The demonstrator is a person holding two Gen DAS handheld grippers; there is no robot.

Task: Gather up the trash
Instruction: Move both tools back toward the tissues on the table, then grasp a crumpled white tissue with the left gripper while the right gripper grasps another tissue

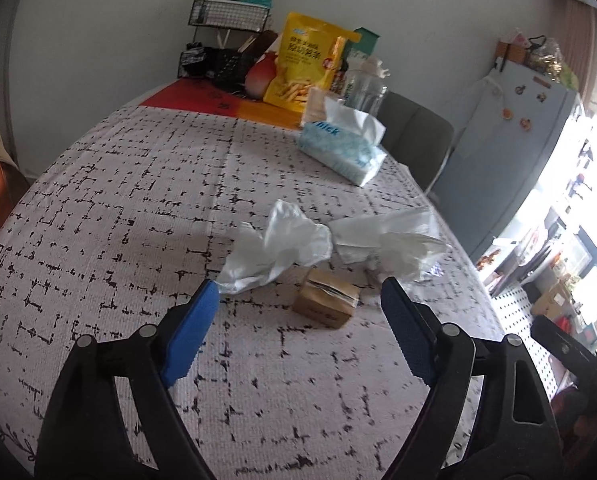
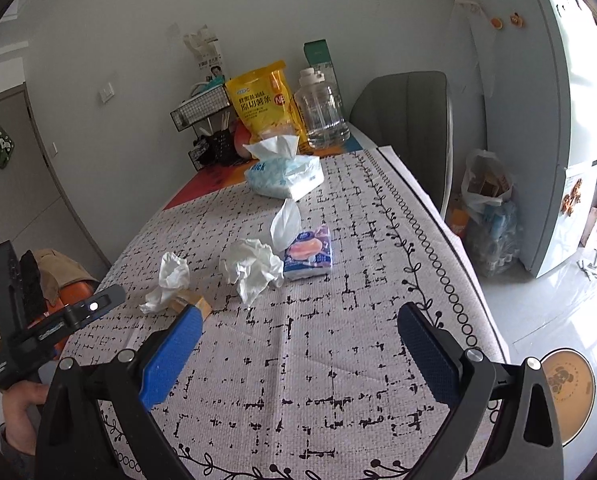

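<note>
The approach step is in hand. Both the left claw (image 1: 298, 300) and the right claw (image 2: 298, 324) are held apart and empty above the worktop (image 1: 118, 200). Crumpled tissues (image 1: 278, 248) and a small box (image 1: 325, 300) lie mid-worktop, toward its right edge. Next, a claw must be lowered around one tissue and closed.
</note>
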